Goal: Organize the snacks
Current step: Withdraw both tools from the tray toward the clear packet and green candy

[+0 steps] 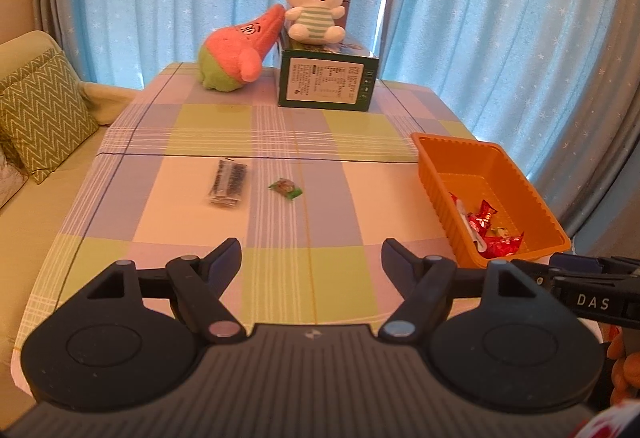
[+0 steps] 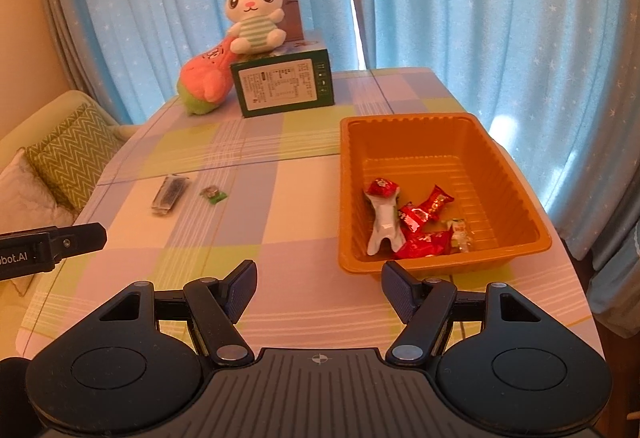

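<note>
An orange tray stands on the right of the checked table and holds several red-wrapped snacks and a white packet. It also shows in the left wrist view. A dark snack packet and a small green candy lie on the table left of the tray; both show in the right wrist view, the packet and the candy. My left gripper is open and empty above the near table. My right gripper is open and empty just before the tray's near wall.
A green box stands at the far edge with a white rabbit plush on it and a pink-and-green plush leaning beside it. Blue curtains hang behind. A sofa with a zigzag cushion is on the left.
</note>
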{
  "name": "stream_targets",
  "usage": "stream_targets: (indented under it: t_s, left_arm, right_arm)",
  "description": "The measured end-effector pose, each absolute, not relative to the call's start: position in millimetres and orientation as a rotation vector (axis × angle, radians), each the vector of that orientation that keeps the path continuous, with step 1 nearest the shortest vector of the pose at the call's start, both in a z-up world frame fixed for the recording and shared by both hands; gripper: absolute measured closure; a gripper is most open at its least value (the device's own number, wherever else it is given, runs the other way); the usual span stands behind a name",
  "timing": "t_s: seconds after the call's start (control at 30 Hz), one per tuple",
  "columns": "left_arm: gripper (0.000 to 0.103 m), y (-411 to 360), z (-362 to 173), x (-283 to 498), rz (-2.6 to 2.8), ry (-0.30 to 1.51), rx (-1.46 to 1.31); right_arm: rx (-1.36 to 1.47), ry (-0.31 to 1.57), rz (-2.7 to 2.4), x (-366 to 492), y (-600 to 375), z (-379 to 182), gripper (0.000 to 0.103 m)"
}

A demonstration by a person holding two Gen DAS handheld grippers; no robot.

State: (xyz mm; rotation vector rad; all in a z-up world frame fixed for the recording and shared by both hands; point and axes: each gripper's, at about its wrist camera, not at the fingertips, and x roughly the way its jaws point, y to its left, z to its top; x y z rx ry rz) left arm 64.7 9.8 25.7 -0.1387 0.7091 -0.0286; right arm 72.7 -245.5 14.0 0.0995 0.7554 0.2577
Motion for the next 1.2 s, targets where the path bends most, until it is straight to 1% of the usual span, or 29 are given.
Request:
stream_targets:
  t_s: [0.53,1.2]
  left_arm:
    - [0.028,55,9,69,0.058,0.723,-0.155]
    - [0.028,91,-30,142,0.062,0.755,-0.130]
  right_arm:
    - [0.074,0.758,0.335,87,-208,0,0.034]
    - [-0.018,0.769,0.475,157,-136,-43,0.034]
